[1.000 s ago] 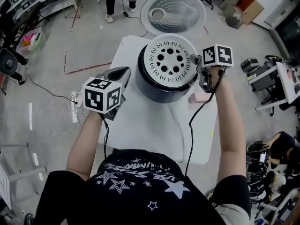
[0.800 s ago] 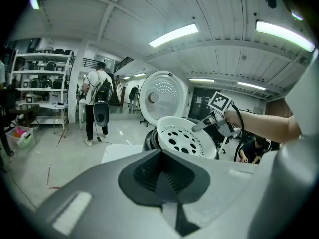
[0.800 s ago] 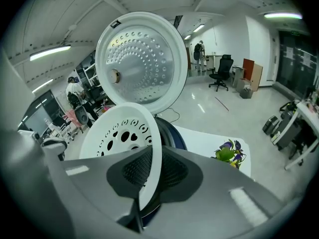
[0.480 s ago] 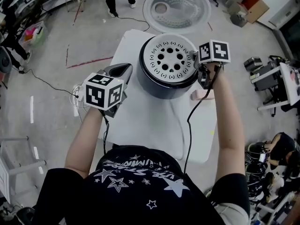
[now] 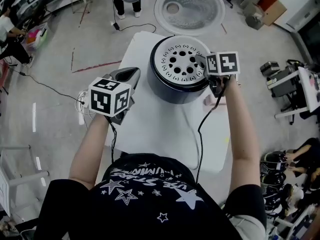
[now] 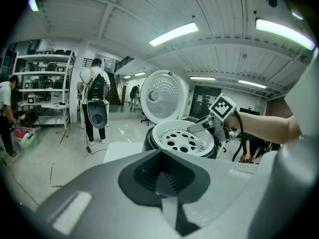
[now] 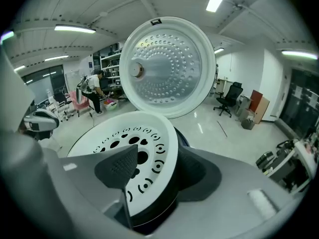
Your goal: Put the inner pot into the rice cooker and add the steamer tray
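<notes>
The dark rice cooker [image 5: 172,89] stands at the far end of the white table [image 5: 160,139], its round lid [image 5: 190,8] swung open behind it. The white steamer tray [image 5: 181,61], pierced with holes, rests in the cooker's mouth and hides whatever lies under it. My right gripper [image 5: 201,61] is shut on the tray's right rim [image 7: 159,158]: one pad lies over the tray, the other outside its wall. My left gripper [image 5: 132,74] hovers left of the cooker, shut and holding nothing [image 6: 162,176]. From there I see the tray [image 6: 182,139] and the right gripper [image 6: 199,127].
A small pink object [image 5: 212,102] lies on the table right of the cooker. A white cable [image 5: 190,129] runs down the table from the cooker. A person [image 6: 94,101] stands on the floor beyond the table. Equipment clutters the floor at right [image 5: 287,81].
My right gripper has moved left and down with the tray, which now sits lower inside the cooker's rim. The left gripper has stayed where it was.
</notes>
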`<state>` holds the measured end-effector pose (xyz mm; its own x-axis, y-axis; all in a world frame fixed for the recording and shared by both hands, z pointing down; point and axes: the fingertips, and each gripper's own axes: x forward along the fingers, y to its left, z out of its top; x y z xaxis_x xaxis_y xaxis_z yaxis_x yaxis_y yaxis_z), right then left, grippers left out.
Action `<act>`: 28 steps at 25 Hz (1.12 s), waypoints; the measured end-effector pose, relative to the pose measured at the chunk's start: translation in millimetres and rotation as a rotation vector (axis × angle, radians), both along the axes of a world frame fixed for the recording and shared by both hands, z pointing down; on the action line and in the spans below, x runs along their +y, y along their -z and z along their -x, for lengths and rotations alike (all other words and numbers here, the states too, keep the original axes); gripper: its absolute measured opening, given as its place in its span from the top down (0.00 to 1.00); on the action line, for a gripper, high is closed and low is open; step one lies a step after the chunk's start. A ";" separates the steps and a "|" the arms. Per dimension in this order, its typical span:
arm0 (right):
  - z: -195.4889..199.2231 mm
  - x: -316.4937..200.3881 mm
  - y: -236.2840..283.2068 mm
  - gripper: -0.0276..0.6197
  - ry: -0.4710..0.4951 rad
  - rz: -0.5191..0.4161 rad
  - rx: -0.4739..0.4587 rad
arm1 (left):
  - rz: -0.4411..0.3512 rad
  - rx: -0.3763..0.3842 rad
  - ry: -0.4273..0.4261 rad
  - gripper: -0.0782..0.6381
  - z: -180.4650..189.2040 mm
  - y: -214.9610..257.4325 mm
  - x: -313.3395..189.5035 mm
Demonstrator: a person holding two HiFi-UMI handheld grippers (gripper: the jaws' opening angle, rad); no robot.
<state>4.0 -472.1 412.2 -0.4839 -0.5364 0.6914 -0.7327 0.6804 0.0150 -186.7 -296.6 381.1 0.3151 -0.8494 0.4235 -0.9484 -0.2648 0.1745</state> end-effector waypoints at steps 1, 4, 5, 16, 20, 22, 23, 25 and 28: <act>1.5 1.1 -0.1 0.52 0.000 -0.008 0.001 | -0.002 0.000 -0.002 0.89 0.9 0.4 1.5; 2.7 2.6 1.6 0.45 -0.020 -0.039 0.004 | -0.006 -0.001 -0.007 0.89 4.0 1.1 6.5; 2.1 2.5 4.2 0.43 -0.031 -0.058 0.006 | -0.007 0.000 -0.010 0.89 5.2 1.5 8.4; 9.9 39.6 53.7 0.35 -0.102 -0.244 -0.001 | -0.035 0.028 -0.049 0.89 22.0 11.1 37.6; 16.6 64.2 66.8 0.38 -0.123 -0.336 -0.027 | -0.025 0.035 -0.074 0.89 30.3 3.8 56.9; 18.4 76.7 72.2 0.40 -0.147 -0.368 -0.031 | -0.018 0.037 -0.082 0.89 37.3 1.0 66.3; 19.4 83.4 73.6 0.41 -0.160 -0.379 -0.032 | -0.015 0.038 -0.086 0.89 40.8 -0.3 71.4; 21.5 97.9 74.7 0.43 -0.189 -0.398 -0.040 | -0.012 0.042 -0.096 0.89 47.2 -3.0 82.7; 26.5 120.7 73.8 0.50 -0.237 -0.421 -0.065 | -0.005 0.044 -0.116 0.89 55.9 -7.7 100.9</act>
